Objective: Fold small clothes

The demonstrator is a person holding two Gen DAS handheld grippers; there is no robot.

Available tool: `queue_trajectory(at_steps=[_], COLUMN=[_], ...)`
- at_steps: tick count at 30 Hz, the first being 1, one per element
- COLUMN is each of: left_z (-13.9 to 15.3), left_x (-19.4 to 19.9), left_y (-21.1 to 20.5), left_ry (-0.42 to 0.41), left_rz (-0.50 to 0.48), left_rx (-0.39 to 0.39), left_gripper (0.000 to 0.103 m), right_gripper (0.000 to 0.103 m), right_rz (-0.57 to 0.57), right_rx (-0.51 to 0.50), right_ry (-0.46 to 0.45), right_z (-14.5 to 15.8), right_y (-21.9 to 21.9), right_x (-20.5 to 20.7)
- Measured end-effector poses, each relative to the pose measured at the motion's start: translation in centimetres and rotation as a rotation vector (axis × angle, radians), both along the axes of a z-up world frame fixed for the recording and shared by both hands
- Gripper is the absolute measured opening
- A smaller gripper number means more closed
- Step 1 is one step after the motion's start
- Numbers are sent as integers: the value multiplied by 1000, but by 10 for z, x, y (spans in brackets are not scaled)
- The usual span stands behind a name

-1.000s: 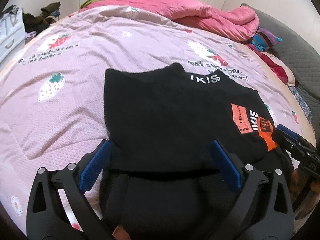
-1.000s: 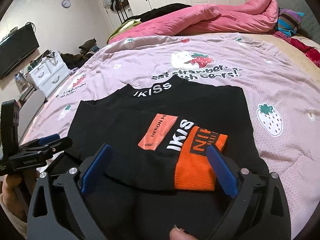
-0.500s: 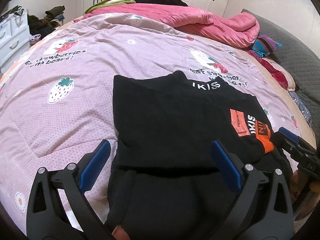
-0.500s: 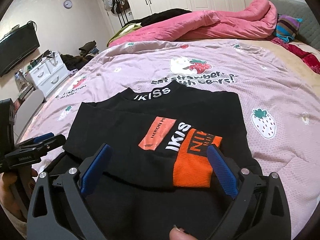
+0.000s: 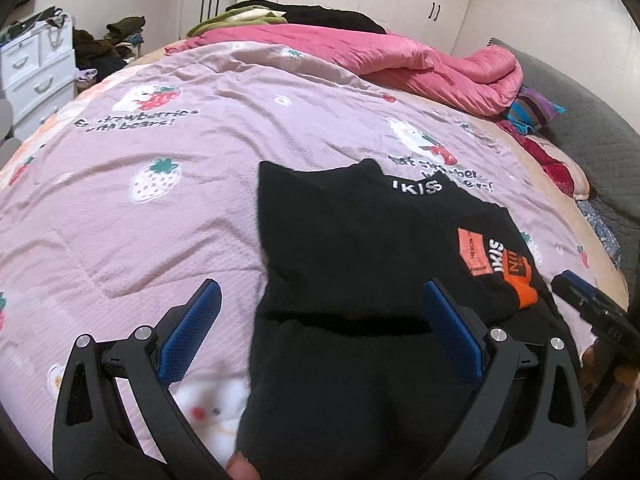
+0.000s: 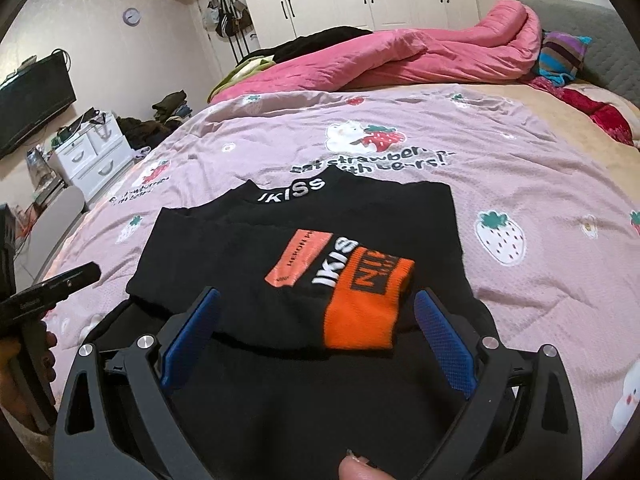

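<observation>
Pink strawberry bedspread [image 5: 168, 216] carries a folded black sweater [image 6: 304, 240] near its front edge; left gripper [image 5: 320, 320] and right gripper [image 6: 316, 332] hover wide open, empty.

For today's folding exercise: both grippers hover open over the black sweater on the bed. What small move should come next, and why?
Probably lower both open grippers, left gripper and right gripper, to pinch the near hem of the black knit sweater with orange cuff. Its sleeves already lie folded across the body; the lower part remains unfolded.
</observation>
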State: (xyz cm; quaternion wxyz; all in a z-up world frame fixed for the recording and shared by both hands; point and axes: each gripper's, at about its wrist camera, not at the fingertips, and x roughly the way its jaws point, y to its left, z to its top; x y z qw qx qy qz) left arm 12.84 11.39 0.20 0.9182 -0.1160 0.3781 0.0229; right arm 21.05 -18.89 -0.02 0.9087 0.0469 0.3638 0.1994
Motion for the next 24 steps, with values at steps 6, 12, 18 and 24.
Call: queue_trajectory(at_steps=[6,12,18,24], left_z=[7,10,1,-5], left_x=[-24,-42,-56,-68], left_y=[16,26,34,32], left_ry=[-46,-65,-50,-37], left_rz=[52,84,106,98], left_rx=[-50,-51,-71,-64], left_gripper=[94,94,94,94], right_gripper=[97,97,97,97], right_rz=[-27,-45,-59,-69], right_rx=[13,22,35,30], right_ry=[-2,9,21,25], right_z=[0,-5,-9,-11], right_y=[-12,-21,-27,-33], right_x=[-10,-19,-26,-34])
